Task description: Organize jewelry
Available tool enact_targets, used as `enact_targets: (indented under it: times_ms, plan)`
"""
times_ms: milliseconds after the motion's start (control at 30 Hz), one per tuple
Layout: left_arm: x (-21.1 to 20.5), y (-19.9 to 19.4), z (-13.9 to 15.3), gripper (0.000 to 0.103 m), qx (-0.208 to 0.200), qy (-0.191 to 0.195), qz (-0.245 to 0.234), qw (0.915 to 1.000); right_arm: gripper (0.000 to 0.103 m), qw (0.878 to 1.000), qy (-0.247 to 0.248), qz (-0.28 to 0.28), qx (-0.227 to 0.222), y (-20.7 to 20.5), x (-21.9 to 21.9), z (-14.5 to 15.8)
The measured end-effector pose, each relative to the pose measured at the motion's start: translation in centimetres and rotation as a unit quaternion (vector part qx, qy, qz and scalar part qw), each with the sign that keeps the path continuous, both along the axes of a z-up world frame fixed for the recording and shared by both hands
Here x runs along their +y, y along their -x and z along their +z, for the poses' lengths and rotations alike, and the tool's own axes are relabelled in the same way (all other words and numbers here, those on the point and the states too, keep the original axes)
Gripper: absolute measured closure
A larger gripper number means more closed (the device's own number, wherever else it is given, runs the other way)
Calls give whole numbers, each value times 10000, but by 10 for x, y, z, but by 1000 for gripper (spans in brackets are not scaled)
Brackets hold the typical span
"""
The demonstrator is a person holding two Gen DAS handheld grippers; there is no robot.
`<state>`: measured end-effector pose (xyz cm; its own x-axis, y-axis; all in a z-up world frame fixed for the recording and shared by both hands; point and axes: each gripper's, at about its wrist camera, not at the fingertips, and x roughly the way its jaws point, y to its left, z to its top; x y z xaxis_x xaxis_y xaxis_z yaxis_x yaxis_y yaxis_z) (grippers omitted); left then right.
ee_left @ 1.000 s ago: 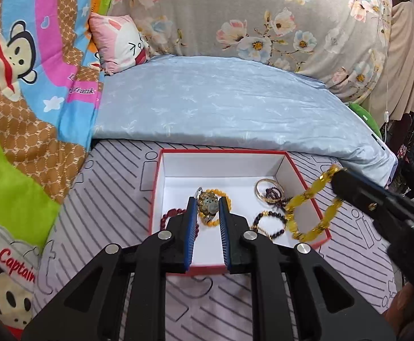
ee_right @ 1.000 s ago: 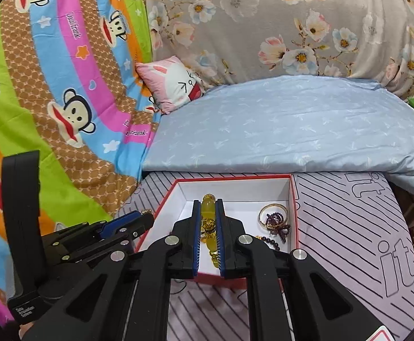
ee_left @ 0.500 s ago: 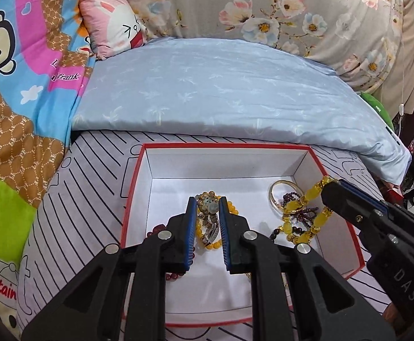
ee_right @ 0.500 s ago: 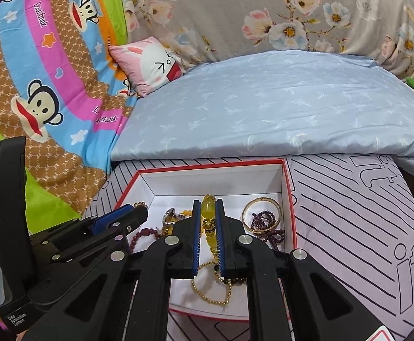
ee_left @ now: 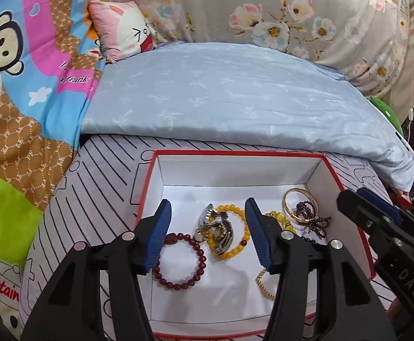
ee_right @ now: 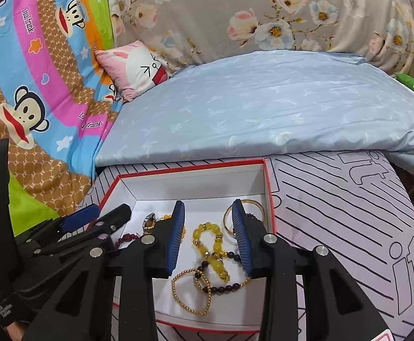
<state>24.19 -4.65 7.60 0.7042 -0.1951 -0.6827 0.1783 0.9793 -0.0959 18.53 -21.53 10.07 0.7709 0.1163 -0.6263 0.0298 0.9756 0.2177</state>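
Both jaws had just opened, dropping the steel watch [ee_left: 216, 227] and chunky yellow bead bracelet [ee_right: 211, 248] into the red-rimmed white box [ee_left: 235, 153]; lifting straight up looked safest

Light was bright and even, shadows soft — both views were sharp, with strong fisheye bending and dark corners.

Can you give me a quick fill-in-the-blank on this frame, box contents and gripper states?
1. All the jewelry lies inside a white box with a ____ rim.
2. The wristwatch lies on the ____ bead bracelet.
3. The left gripper has just been opening; its jaws are now ____.
4. The dark red bead bracelet lies ____ of the watch in the left wrist view.

Missing words: red; yellow; open; left
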Motion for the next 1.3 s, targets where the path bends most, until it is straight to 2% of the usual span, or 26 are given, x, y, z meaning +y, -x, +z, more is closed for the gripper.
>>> enact_targets:
  times_ms: [100, 233, 267, 333, 600, 700, 767, 833, 1033, 1167, 1300]
  plan:
    - [8, 8, 1, 52, 20, 40, 63, 10000, 68, 9999, 105, 0, -15, 8, 3, 3]
    - [15, 23, 2, 51, 56, -40, 108, 9999, 58, 9991, 416, 16, -49, 25, 13, 7]
    - [16, 29, 3, 50, 48, -64, 136, 9999, 57, 9989, 471, 20, -63, 29, 16, 8]
    - [19, 38, 6, 42, 20, -77, 158, 9998, 55, 9985, 543, 23, -61, 38, 21, 8]
    - [19, 71, 9, 38, 23, -199, 207, 9996, 43, 9981, 613, -22, 28, 70, 33, 7]
    - [23, 79, 8, 36, 83, -153, 266, 9995, 30, 9982, 554, -227, 12, 82, 27, 6]
    - [25, 85, 7, 30, 111, -166, 322, 9993, 22, 9973, 622, -383, -45, 91, 26, 5]
    - [26, 90, 4, 26, 123, -188, 357, 9991, 22, 9974, 597, -407, -4, 97, 25, 1]
    - [26, 96, -6, 26, 275, -274, 387, 9985, 22, 9971, 580, -423, 248, 100, 25, -9]
    - [25, 99, -5, 26, 205, -422, 436, 9979, 22, 9964, 696, -425, 229, 102, 28, -7]
    - [27, 98, -5, 24, 255, -391, 490, 9977, 22, 9965, 690, -415, 234, 102, 29, -6]
